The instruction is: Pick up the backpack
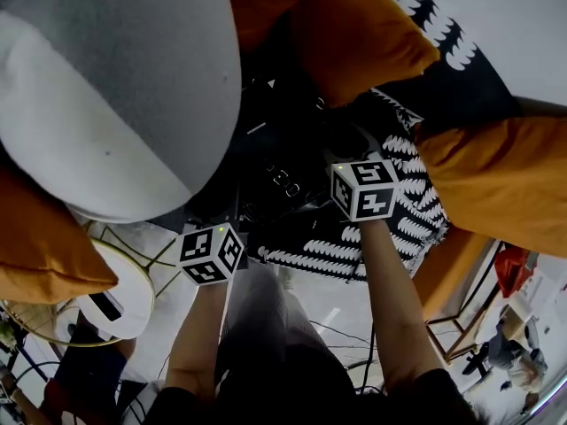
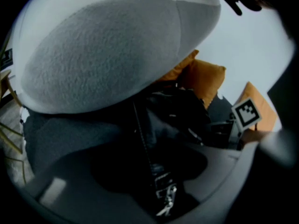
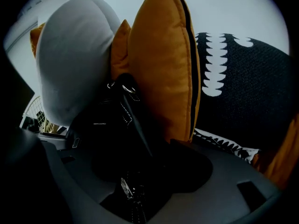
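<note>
Black backpack (image 1: 283,177) lies wedged between grey cushion (image 1: 115,87) and orange cushion (image 1: 363,34) at frame centre, hence left tool (image 2: 150,171) and right tool (image 3: 145,171) straddle it, both released.

White left cube (image 1: 210,253) and right cube (image 1: 364,189), black square markers, grey jaws.

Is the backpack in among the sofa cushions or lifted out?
In: the black backpack sits between the grey cushion and an orange cushion, right against both.
</note>
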The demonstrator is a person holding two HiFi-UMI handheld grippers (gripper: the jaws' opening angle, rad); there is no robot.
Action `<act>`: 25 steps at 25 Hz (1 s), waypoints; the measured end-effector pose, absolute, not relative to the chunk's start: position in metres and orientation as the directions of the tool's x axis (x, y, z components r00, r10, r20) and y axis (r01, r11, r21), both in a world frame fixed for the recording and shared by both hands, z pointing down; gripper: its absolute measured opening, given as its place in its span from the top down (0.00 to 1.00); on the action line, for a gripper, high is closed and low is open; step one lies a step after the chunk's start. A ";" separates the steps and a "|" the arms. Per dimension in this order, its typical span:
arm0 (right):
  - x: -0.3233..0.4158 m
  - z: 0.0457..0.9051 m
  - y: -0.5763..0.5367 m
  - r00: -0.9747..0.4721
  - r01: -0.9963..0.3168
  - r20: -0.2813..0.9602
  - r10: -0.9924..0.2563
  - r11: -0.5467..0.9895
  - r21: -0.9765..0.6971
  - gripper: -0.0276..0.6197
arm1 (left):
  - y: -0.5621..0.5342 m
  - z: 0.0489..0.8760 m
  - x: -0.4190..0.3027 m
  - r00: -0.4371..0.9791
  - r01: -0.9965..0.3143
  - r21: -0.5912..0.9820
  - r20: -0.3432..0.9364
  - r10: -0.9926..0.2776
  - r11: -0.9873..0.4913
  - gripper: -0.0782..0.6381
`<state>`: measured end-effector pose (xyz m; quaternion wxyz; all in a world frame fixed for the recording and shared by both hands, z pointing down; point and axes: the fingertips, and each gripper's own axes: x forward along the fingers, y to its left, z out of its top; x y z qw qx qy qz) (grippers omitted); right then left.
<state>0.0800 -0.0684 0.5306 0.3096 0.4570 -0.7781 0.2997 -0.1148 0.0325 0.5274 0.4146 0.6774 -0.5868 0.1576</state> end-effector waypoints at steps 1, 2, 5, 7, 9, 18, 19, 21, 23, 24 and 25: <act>0.079 0.531 -0.067 -0.383 -0.898 0.760 -0.526 0.406 -0.171 0.62 | 0.032 0.530 -0.114 0.271 -0.920 0.390 0.702 -0.659 0.036 0.60; 0.078 0.532 -0.064 -0.377 -0.896 0.763 -0.525 0.414 -0.158 0.63 | 0.032 0.532 -0.113 0.278 -0.916 0.399 0.703 -0.654 0.039 0.63; 0.066 0.529 -0.056 -0.374 -0.874 0.771 -0.515 0.473 -0.108 0.76 | 0.032 0.535 -0.115 0.277 -0.911 0.408 0.707 -0.651 0.055 0.66; 0.060 0.528 -0.050 -0.368 -0.863 0.777 -0.510 0.499 -0.081 0.79 | 0.034 0.537 -0.120 0.283 -0.907 0.416 0.712 -0.643 0.062 0.66; 0.058 0.526 -0.043 -0.366 -0.865 0.781 -0.506 0.494 -0.086 0.81 | 0.036 0.538 -0.122 0.297 -0.901 0.429 0.716 -0.632 0.062 0.66; 0.085 0.500 0.000 -0.349 -0.909 0.771 -0.533 0.393 -0.140 0.86 | 0.039 0.515 -0.109 0.330 -0.905 0.425 0.708 -0.624 0.003 0.70; 0.090 0.497 0.007 -0.347 -0.912 0.770 -0.535 0.383 -0.145 0.86 | 0.041 0.512 -0.106 0.331 -0.908 0.419 0.708 -0.623 -0.007 0.71; 0.097 0.491 0.019 -0.343 -0.918 0.768 -0.541 0.366 -0.153 0.87 | 0.046 0.505 -0.100 0.333 -0.914 0.405 0.708 -0.623 -0.027 0.73; 0.101 0.486 0.030 -0.340 -0.923 0.764 -0.549 0.348 -0.161 0.88 | 0.050 0.499 -0.097 0.332 -0.919 0.391 0.706 -0.625 -0.047 0.74; 0.101 0.485 0.035 -0.340 -0.925 0.761 -0.553 0.341 -0.165 0.88 | 0.052 0.497 -0.097 0.330 -0.922 0.383 0.705 -0.628 -0.054 0.74; 0.102 0.484 0.039 -0.341 -0.926 0.757 -0.557 0.336 -0.170 0.88 | 0.054 0.496 -0.097 0.326 -0.925 0.375 0.704 -0.631 -0.059 0.75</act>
